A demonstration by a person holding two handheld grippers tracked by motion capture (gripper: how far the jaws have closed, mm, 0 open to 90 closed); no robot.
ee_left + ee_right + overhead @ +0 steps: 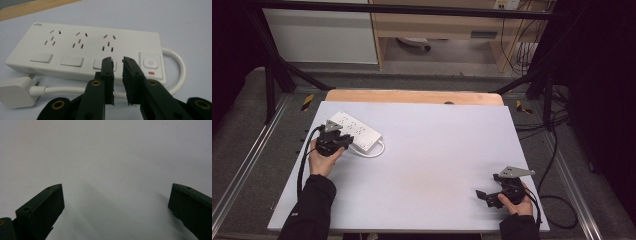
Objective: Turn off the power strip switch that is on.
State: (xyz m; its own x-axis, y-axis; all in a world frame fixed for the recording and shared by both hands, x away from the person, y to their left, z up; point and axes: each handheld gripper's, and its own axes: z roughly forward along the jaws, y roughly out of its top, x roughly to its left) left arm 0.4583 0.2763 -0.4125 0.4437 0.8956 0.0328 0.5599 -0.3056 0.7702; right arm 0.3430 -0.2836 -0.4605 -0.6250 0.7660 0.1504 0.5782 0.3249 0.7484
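power strip (pixel 85 53) just beyond nearly closed left tool (pixel 117 61)

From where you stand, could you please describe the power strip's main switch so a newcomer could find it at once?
On the white table, find the white power strip beside the left gripper. Its main switch sits at the cord end, marked with a power symbol above a small red bar.
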